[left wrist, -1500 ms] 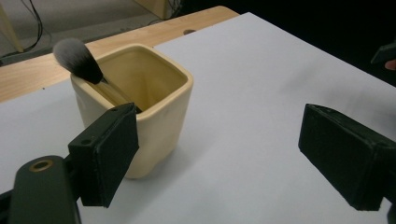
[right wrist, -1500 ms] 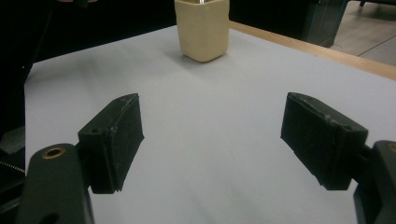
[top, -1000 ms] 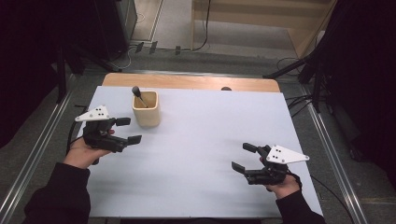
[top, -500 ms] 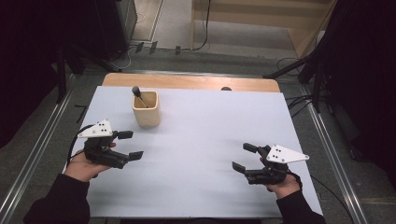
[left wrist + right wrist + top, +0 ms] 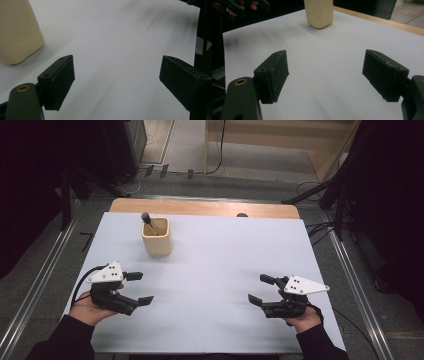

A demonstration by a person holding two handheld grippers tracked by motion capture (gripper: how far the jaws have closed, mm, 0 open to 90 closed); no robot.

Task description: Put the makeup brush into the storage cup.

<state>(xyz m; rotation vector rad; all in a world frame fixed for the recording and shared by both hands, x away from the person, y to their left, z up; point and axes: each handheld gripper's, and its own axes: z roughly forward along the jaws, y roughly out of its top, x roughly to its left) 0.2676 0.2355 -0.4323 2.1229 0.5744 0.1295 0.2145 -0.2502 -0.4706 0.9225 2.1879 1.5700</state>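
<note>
A cream square cup (image 5: 157,237) stands upright on the white table top (image 5: 225,265), left of centre toward the far edge. A dark-headed tool (image 5: 148,220) leans inside it. My left gripper (image 5: 139,289) rests low near the front left corner, open and empty, its jaws pointing right. The cup's lower corner (image 5: 17,35) shows at the upper left of the left gripper view. My right gripper (image 5: 260,290) lies near the front right, open and empty, jaws pointing left. The cup (image 5: 319,13) stands far ahead in the right gripper view.
A wooden strip (image 5: 200,207) runs along the table's far edge, with a small dark knob (image 5: 242,215) on it. Metal rails (image 5: 35,290) flank the table on both sides. Cables (image 5: 310,187) lie on the floor beyond.
My left gripper has drawn back toward the front edge of the table, away from the cup. The right gripper has stayed put.
</note>
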